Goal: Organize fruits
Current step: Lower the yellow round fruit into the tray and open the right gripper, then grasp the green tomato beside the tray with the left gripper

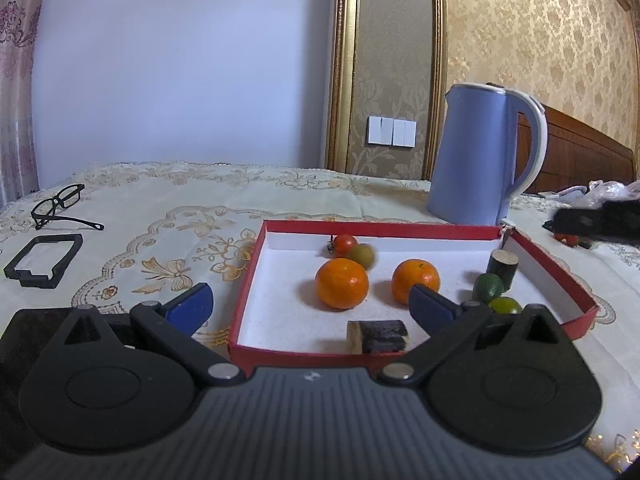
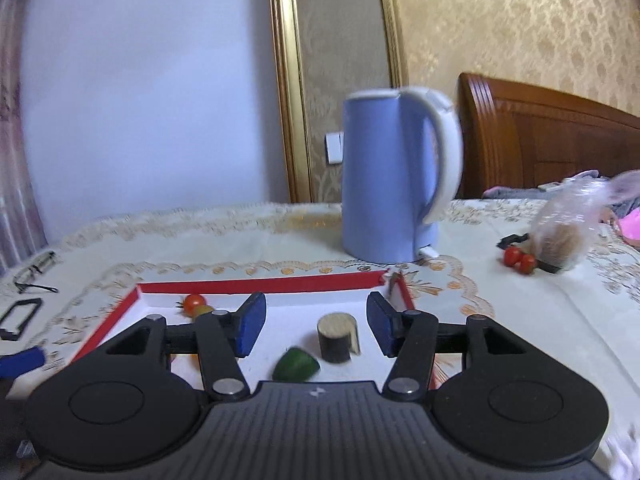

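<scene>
Jaws apart, blue-padded, above round glossy oranges (image 1: 341, 283) in red-walled tray (image 1: 248, 280).

- Box (image 1: 400, 230): red cardboard, matt white paper inside.
- Oranges (image 1: 341, 283): glossy, dimpled peel.
- Kettle (image 1: 472, 156): smooth blue plastic, center-right.
- Tablecloth (image 1: 168, 208): cloth w/ gold embroidery.
- Headboard (image 2: 552, 136): polished wood, right side.
- Left gripper (image 1: 310, 306): matt black plastic, metal pins.

Left gripper (image 1: 311, 307) and right gripper (image 2: 316, 326) are each showing black linkage arms, silver pivot screws, blue pads (image 2: 251, 328), round black hubs and a ribbed grey body.
</scene>
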`<state>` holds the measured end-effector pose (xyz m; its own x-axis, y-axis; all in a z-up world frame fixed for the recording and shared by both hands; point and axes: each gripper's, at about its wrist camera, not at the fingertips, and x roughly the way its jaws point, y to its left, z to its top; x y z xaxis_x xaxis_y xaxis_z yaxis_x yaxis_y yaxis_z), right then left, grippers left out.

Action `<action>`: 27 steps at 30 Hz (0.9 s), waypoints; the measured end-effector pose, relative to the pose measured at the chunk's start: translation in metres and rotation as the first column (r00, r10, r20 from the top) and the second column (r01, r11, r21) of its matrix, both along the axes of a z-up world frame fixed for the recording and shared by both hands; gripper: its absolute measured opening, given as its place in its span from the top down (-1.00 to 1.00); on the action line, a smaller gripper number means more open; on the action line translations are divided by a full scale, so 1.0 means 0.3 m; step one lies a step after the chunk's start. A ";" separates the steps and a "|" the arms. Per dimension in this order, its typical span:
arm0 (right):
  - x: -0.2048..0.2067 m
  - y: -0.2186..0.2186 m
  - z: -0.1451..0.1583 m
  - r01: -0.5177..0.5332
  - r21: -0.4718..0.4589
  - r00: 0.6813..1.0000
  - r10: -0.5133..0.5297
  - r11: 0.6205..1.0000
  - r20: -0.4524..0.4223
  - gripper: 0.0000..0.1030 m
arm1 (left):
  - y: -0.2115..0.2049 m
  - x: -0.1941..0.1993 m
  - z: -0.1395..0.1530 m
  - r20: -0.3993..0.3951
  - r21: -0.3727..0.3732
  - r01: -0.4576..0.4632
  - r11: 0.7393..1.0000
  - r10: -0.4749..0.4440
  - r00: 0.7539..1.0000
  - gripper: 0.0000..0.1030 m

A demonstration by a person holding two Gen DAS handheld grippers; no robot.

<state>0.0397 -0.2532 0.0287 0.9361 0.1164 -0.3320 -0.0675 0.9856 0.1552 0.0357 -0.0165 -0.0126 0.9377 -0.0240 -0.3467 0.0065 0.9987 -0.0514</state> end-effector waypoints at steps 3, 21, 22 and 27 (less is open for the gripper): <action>-0.103 -0.038 -0.025 0.039 0.004 0.999 -0.039 0.999 0.027 -0.09 | -0.025 -0.031 0.003 -0.032 0.002 0.040 0.999 -0.040 0.999 -0.95; -0.223 -0.169 -0.140 0.113 0.073 0.994 -0.113 0.991 -0.008 -0.12 | -0.263 -0.066 -0.048 -0.197 0.088 0.239 0.967 -0.218 0.956 0.14; -0.225 -0.171 -0.143 0.114 0.075 0.993 -0.113 0.991 -0.009 -0.12 | -0.266 -0.064 -0.048 -0.200 0.090 0.242 0.966 -0.221 0.955 0.17; -0.230 -0.172 -0.149 0.111 0.073 0.994 -0.110 0.991 -0.012 -0.12 | -0.294 -0.035 -0.061 -0.243 0.070 0.263 0.962 -0.239 0.940 0.33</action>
